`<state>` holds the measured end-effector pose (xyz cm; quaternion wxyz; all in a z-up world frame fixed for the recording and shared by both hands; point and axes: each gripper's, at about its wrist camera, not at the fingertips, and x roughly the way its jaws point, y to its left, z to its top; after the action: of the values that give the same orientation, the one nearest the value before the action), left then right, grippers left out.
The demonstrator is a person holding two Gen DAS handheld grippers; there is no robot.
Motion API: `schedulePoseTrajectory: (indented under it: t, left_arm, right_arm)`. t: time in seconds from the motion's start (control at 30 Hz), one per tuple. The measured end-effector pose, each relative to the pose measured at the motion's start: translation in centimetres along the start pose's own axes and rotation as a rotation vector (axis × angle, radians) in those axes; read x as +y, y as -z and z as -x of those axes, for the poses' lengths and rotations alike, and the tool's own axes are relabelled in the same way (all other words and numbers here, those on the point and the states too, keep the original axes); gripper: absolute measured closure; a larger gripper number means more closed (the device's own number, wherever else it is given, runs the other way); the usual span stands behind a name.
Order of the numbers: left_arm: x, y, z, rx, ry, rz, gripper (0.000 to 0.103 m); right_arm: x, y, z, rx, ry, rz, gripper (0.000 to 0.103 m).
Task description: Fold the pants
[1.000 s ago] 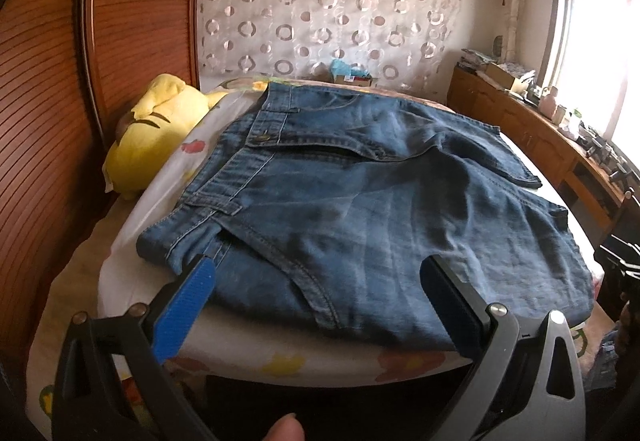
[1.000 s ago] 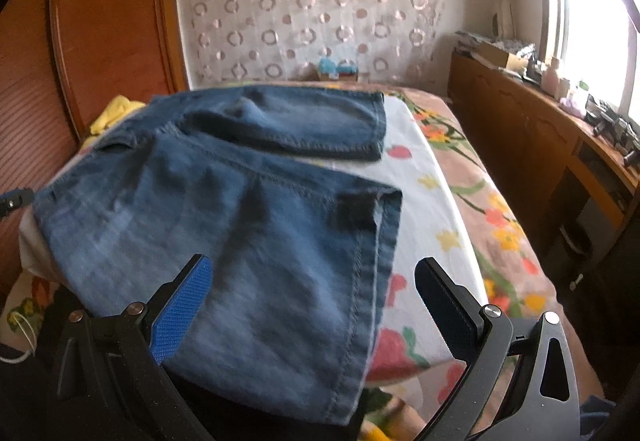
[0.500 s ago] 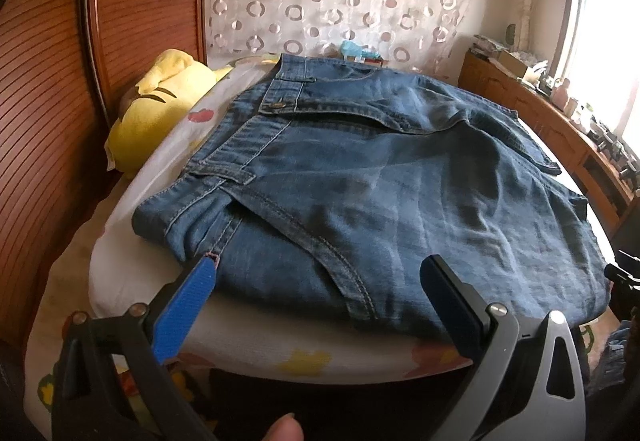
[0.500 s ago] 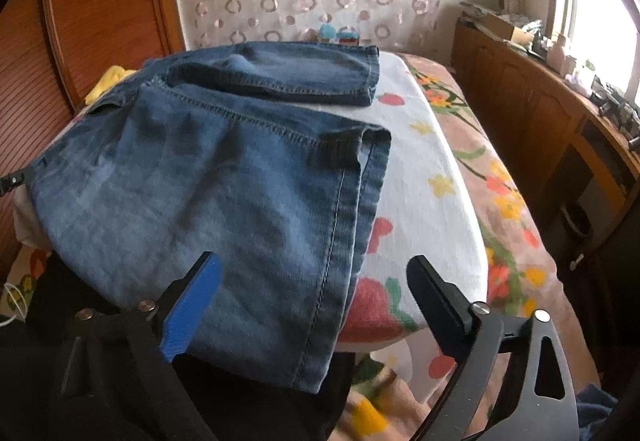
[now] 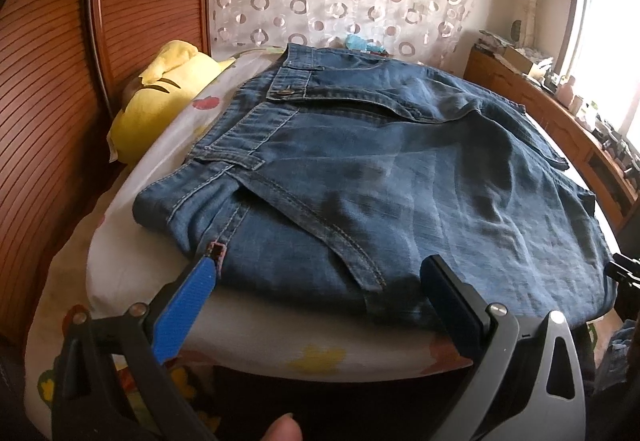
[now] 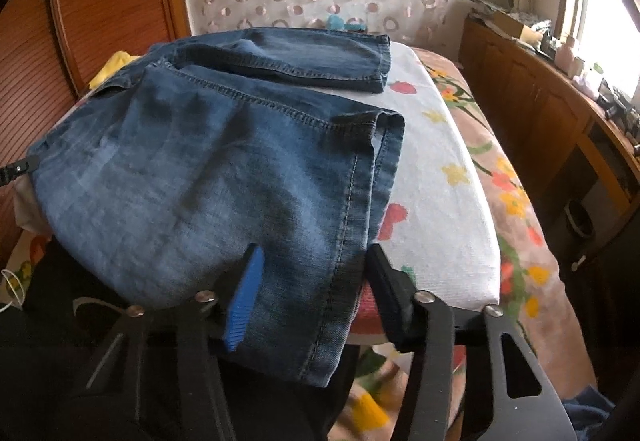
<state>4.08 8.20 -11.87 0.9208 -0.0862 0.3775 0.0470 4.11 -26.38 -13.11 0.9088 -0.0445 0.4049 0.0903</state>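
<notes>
Blue denim pants [image 5: 380, 177] lie spread on a white floral board on the bed. In the left wrist view the waistband with its button faces left. My left gripper [image 5: 320, 277] is open, its jaws straddling the near waist edge of the pants. In the right wrist view the two legs [image 6: 208, 169] lie side by side, the near hem hanging over the board's front edge. My right gripper [image 6: 314, 257] is partly closed, its jaws on either side of the near leg's hem corner, with the fabric between them.
A yellow plush pillow [image 5: 160, 101] lies left of the pants by the wooden headboard [image 5: 60, 81]. A wooden cabinet [image 6: 560, 113] with clutter runs along the right under the window. The white padded board [image 6: 440, 201] rests on a floral bedsheet [image 6: 520, 225].
Both grippers moved forward to the pants' near edge. The right gripper's jaws narrowed around the hem corner. The left gripper stayed wide open.
</notes>
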Motion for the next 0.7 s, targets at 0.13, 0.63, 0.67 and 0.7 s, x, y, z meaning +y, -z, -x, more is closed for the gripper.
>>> schedulePoseTrajectory:
  t: [0.13, 0.63, 0.67, 0.7]
  left_arm:
    - [0.8, -0.2, 0.5, -0.018, -0.002, 0.009, 0.0]
    - [7.9, -2.6, 1.9, -0.075, -0.028, 0.082, 0.014]
    - [8.2, -2.7, 1.8, -0.072, -0.031, 0.085, 0.017]
    - [8.5, -2.9, 1.6, -0.07, -0.039, 0.086, 0.018]
  right_arm:
    - [0.0, -0.1, 0.1, -0.002, -0.019, 0.007, 0.084]
    - [0.9, -3.1, 2.3, -0.106, -0.045, 0.06, 0.098]
    - [1.1, -3.7, 2.6, -0.118, -0.046, 0.069, 0.098]
    - [1.4, -4.2, 2.7, -0.129, -0.049, 0.077, 0.098]
